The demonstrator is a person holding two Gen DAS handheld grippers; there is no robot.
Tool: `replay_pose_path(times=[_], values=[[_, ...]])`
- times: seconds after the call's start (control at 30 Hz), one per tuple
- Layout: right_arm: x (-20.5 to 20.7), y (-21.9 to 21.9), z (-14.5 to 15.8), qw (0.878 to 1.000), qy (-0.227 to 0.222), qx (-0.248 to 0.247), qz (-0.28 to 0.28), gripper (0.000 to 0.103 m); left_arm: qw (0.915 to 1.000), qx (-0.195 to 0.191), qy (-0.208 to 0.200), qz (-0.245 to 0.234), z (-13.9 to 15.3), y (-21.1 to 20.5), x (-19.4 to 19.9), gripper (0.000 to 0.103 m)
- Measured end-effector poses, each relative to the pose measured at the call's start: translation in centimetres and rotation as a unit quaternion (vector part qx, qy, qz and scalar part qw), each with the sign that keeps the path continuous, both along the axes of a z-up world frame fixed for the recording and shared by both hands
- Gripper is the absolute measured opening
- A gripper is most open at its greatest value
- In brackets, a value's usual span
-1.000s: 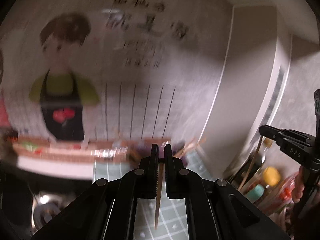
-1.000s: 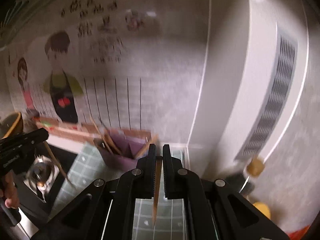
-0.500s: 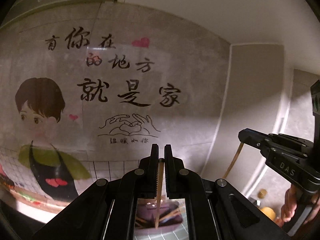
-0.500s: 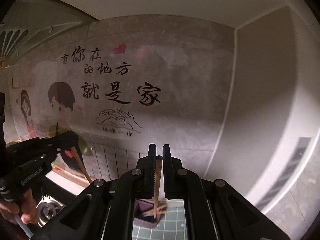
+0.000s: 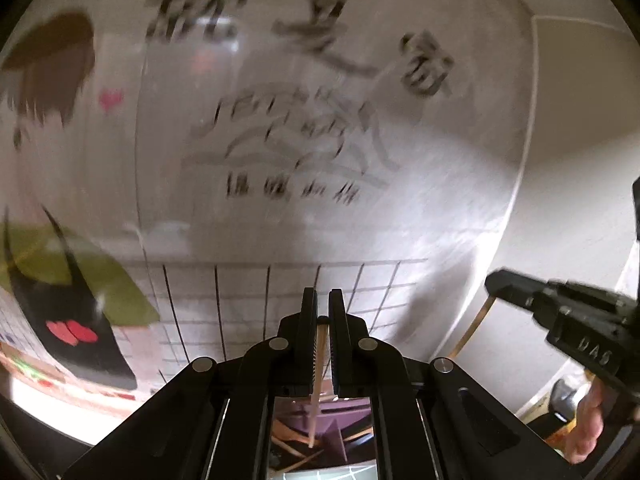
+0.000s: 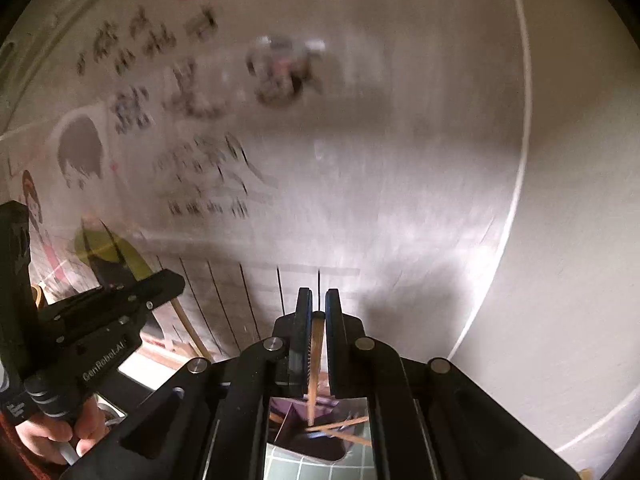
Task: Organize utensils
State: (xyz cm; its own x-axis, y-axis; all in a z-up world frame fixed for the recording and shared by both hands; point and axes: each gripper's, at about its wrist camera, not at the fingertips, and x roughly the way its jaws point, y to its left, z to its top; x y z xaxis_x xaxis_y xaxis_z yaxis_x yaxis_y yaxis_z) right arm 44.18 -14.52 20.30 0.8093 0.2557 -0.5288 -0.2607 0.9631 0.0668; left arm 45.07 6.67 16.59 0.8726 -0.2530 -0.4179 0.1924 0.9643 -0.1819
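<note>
Chopsticks: one clamped upright in left gripper (image 5: 323,304), one in right gripper (image 6: 317,302), tips at 6 o'clock over purple holder (image 6: 296,416). Light, stiff, slippery wood; likely pivots, grip mid-shaft.

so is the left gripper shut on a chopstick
Yes. The left gripper is shut on a chopstick, which hangs down over the purple holder.
</note>
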Motion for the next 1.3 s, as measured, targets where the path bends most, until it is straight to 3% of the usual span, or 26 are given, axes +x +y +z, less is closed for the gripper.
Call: replay_pose_path(times=[0.17, 0.37, 0.5, 0.6, 0.73, 0.83, 1.03, 1.17, 1.23, 1.3], values=[[2.3, 0.1, -4.8, 0.999, 0.053, 0.003, -0.005, 0.006, 0.9992, -0.018, 0.036, -0.001, -3.7, 0.4, 1.7, 0.005], [3.9, 0.2, -9.3, 0.995, 0.103, -0.007, -0.013, 0.006, 0.9968, -0.011, 0.077, -0.018, -7.0, -0.3, 3.2, 0.006], [4.0, -0.2, -9.7, 0.995, 0.097, -0.016, -0.023, 0.007, 0.9948, -0.008, 0.1, -0.016, -7.6, -0.6, 3.7, 0.008], [3.8, -1.1, -9.4, 0.994, 0.104, -0.005, -0.02, 0.008, 0.9958, -0.006, 0.091, 0.008, -6.4, -0.4, 3.1, 0.008], [2.6, -1.5, -8.3, 0.997, 0.07, -0.012, -0.021, 0.012, 0.997, -0.009, 0.076, 0.009, -4.3, -0.1, 1.9, 0.008], [1.1, -2.2, -7.3, 0.998, 0.052, -0.006, -0.023, 0.028, 0.9982, 0.005, 0.057, 0.017, -2.9, -0.4, -0.5, 0.008], [-4.3, -3.7, -6.7, 0.999, 0.025, 0.002, -0.024, 0.03, 0.9967, 0.022, 0.015, 0.076, -2.3, 0.4, -9.4, 0.009], [-9.3, -4.6, -6.7, 1.0, 0.006, 0.013, -0.013, 0.03, 0.9918, 0.034, 0.023, 0.121, -3.6, 1.0, -15.7, 0.031], [-12.3, -5.0, -7.0, 1.0, -0.001, 0.024, -0.009, 0.034, 0.9899, 0.035, 0.032, 0.133, -4.9, 0.8, -18.6, 0.031], [-15.4, -5.2, -7.5, 1.0, -0.004, 0.029, -0.006, 0.047, 0.9886, 0.04, 0.036, 0.141, -6.2, 0.1, -21.3, 0.031]])
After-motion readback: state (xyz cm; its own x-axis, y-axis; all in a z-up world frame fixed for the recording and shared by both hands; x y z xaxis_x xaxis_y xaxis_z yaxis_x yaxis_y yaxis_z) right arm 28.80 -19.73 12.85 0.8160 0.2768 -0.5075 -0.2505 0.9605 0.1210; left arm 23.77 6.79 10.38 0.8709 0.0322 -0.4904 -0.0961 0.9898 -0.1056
